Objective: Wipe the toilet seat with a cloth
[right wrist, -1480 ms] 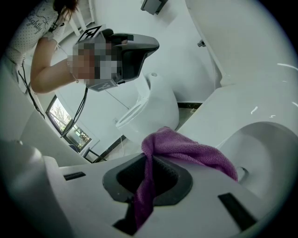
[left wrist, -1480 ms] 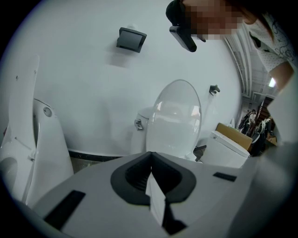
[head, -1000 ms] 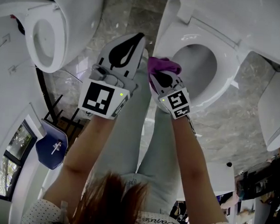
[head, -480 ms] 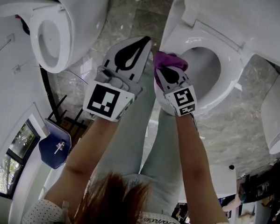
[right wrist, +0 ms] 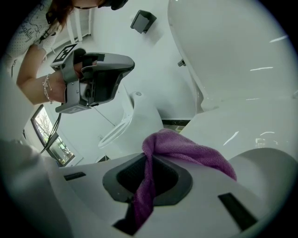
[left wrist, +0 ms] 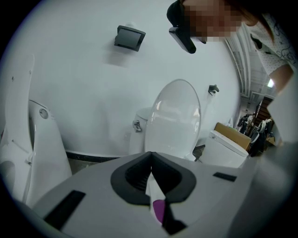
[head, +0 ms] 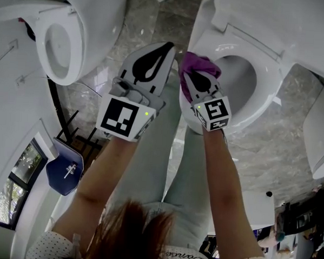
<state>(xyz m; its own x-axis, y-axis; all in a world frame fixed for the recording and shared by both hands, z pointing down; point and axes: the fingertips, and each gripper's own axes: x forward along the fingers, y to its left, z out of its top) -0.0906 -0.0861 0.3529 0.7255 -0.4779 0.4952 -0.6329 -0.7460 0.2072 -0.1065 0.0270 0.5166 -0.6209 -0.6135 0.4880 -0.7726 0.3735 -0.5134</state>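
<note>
While the head view puts the right gripper (head: 197,76) at the toilet seat's (head: 260,112) near rim, whether the cloth (head: 199,65) touches it looks uncertain. Left gripper view: the left gripper's (left wrist: 151,158) fingers are pressed together, empty. Right gripper view: fingers pinch a thin cloth fold; dragging could tug it free.

The cloth (right wrist: 186,151) is purple with a fine woven texture. The toilet seat (head: 263,102) is glossy white, and so is the second toilet (head: 75,35) to the left. The left claw (left wrist: 151,188) and the right claw (right wrist: 148,181) are light grey with black pads (left wrist: 135,179). The left cube (head: 122,116) and the right cube (head: 214,113) bear black-and-white square markers, each with a small green light. The floor (head: 141,17) is grey stone with paler marbled veins. A blue object (head: 62,172) carries a white mark. The person's trousers (head: 161,153) are pale grey-blue, the top (head: 47,245) white with dark dots, the hair (head: 129,233) reddish brown.
</note>
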